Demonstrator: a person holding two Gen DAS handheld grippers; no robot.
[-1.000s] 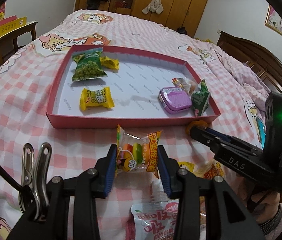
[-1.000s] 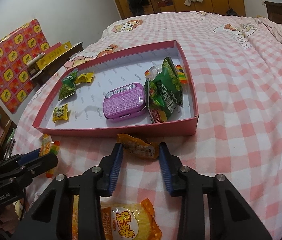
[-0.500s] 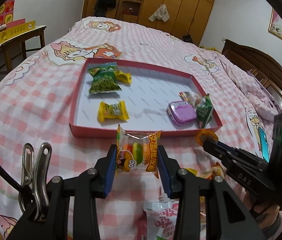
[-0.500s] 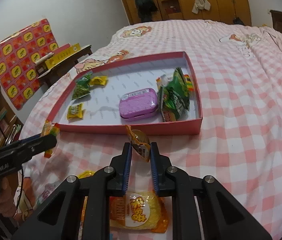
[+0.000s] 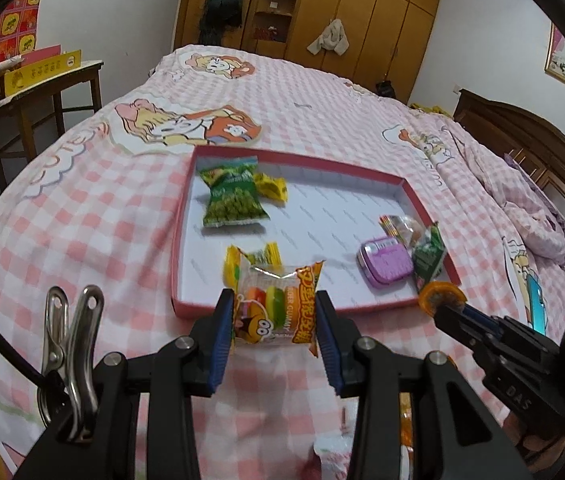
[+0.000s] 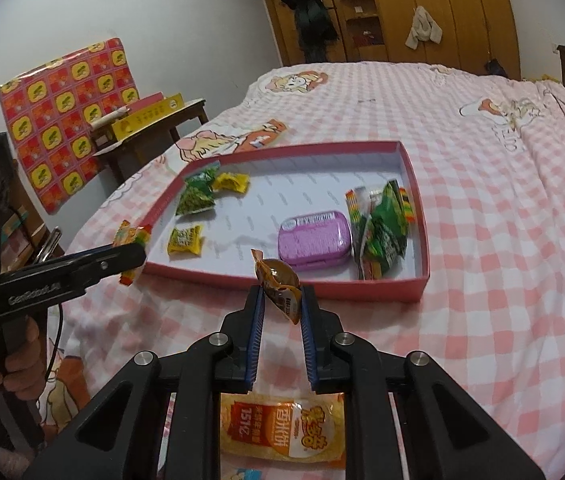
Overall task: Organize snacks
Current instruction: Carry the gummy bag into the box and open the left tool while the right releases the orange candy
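Observation:
My left gripper (image 5: 276, 320) is shut on a burger gummy packet (image 5: 276, 310) and holds it above the near edge of the red tray (image 5: 186, 216). My right gripper (image 6: 281, 300) is shut on a small orange-brown candy (image 6: 278, 280), held in the air in front of the tray's near wall (image 6: 282, 284). The tray holds a green pea packet (image 5: 232, 196), yellow candies (image 5: 270, 188), a purple tin (image 5: 384, 262) and a green bag (image 5: 428, 258). Each gripper shows in the other's view: the right gripper (image 5: 440, 300), the left gripper (image 6: 132, 250).
The tray lies on a pink checked bedspread (image 6: 502, 240). An orange biscuit packet (image 6: 282, 432) lies on the bed under my right gripper. A wooden side table (image 5: 34, 92) with a yellow box stands at the left. Wardrobes (image 5: 322, 12) stand behind the bed.
My right gripper closed on the orange-brown candy and lifted it off the bed. Both grippers rose, each carrying its snack, in front of the tray.

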